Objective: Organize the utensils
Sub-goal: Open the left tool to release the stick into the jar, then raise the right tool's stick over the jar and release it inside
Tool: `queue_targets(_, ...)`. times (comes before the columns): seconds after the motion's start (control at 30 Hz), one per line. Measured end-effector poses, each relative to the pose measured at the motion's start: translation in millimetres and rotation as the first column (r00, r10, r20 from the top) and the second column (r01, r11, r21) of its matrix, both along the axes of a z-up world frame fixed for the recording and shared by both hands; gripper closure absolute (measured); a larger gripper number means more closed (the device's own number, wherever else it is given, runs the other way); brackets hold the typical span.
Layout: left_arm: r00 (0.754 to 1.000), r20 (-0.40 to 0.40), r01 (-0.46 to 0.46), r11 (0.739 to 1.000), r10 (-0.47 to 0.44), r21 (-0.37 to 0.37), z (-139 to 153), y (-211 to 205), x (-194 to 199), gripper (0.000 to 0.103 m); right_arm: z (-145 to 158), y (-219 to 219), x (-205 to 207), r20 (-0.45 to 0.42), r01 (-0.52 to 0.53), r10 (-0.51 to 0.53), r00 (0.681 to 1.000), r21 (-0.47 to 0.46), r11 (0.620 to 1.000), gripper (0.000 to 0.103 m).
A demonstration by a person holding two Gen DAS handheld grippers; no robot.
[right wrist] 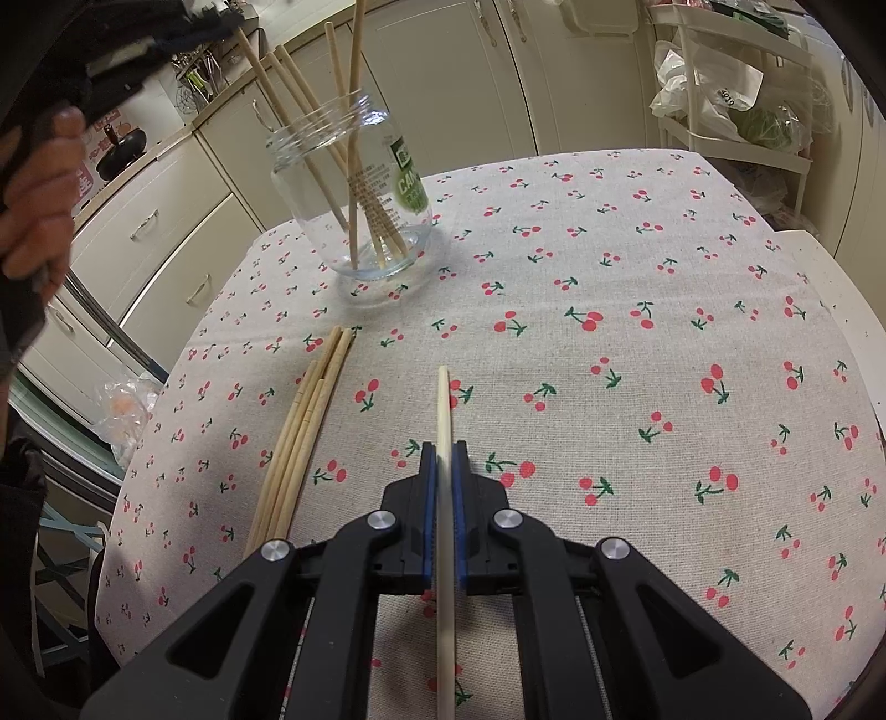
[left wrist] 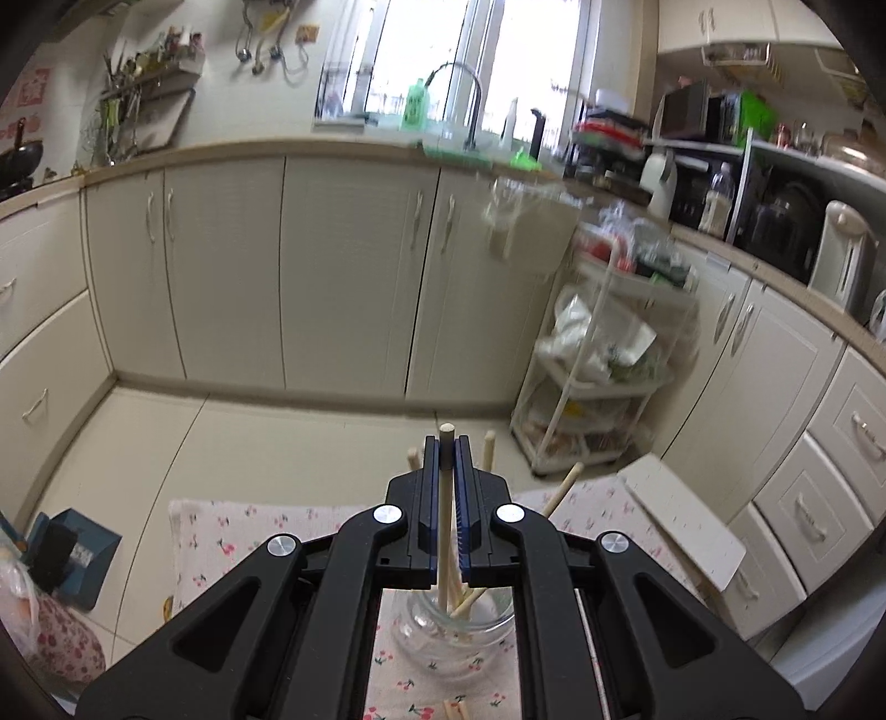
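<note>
My left gripper point(left wrist: 447, 450) is shut on a wooden chopstick point(left wrist: 446, 515) that stands upright with its lower end inside a clear glass jar point(left wrist: 454, 626). The jar point(right wrist: 354, 194) stands on the cherry-print tablecloth point(right wrist: 609, 310) and holds several chopsticks point(right wrist: 310, 116). My right gripper point(right wrist: 443, 451) is shut on a pale chopstick point(right wrist: 444, 399) and holds it just above the cloth. Several loose chopsticks point(right wrist: 302, 437) lie on the cloth to its left. The left gripper and the hand on it show at the upper left of the right wrist view point(right wrist: 111, 50).
Cream kitchen cabinets point(left wrist: 343, 266) ring the room. A white rolling cart point(left wrist: 598, 354) full of bags stands past the table's far corner. A white board point(left wrist: 686, 515) lies along the table's right edge. A blue dustpan point(left wrist: 72, 548) sits on the floor at left.
</note>
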State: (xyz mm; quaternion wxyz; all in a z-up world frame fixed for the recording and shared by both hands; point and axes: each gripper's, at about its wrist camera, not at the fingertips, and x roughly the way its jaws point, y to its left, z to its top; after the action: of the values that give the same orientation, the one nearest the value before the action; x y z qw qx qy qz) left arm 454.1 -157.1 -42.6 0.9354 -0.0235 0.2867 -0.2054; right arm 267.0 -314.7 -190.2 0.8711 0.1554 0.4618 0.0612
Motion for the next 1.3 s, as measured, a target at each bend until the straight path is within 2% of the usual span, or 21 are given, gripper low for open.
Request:
queue_targets(0.2,0.999,-0.054,0.005,1.0,-0.004,0.024,-23,-4,2,0.097,-1,-3,1,0.001,0.006,-0.006,1.0,0.024,1.0,0.097)
queue_targets(0.27,0.998,-0.06,0.007,1.0,-0.006,0.023,-26,-3,0,0.094,-1,-3,0,0.001,0.007,-0.007,1.0,0.028,1.0,0.097)
queue_targets(0.4,0.998,-0.06,-0.006,1.0,0.007,0.014,-33,2,-6,0.066,-1,-3,1,0.0,0.006,-0.006,1.0,0.031,1.0,0.097)
queue_targets(0.43,0.998,-0.06,-0.011,1.0,0.011,0.009,-34,3,-8,0.063,-1,-3,1,-0.001,0.003,-0.003,1.0,0.027,1.0,0.097)
queue_targets(0.6,0.997,-0.071,-0.015,1.0,0.015,-0.004,-38,11,-10,0.058,0,1,2,0.0,-0.01,0.01,1.0,-0.005,1.0,0.097)
queue_targets(0.8,0.995,-0.091,-0.034,0.999,0.03,-0.036,-42,28,-14,0.052,2,10,7,0.002,-0.041,0.041,0.999,-0.088,0.995,0.097)
queue_targets(0.93,0.993,-0.11,-0.057,0.996,0.049,-0.065,-48,41,-16,0.048,2,11,9,0.005,-0.044,0.045,0.999,-0.095,0.994,0.097)
queue_targets(1.0,0.992,-0.111,-0.074,0.994,0.064,-0.084,-50,49,-18,0.046,1,7,9,0.005,-0.033,0.034,0.999,-0.067,0.997,0.097)
queue_targets(1.13,0.986,-0.101,-0.145,0.982,0.133,-0.123,-63,67,-29,0.036,3,-11,9,0.002,0.025,-0.025,1.0,0.079,0.997,0.097)
queue_targets(1.2,0.981,-0.091,-0.18,0.976,0.169,-0.124,-71,72,-35,0.033,15,-16,8,0.043,0.041,-0.047,0.998,0.133,0.99,0.097)
queue_targets(1.3,0.973,-0.076,-0.227,0.966,0.219,-0.123,-86,77,-45,0.031,51,-23,6,0.176,0.05,-0.09,0.98,0.223,0.974,0.097)
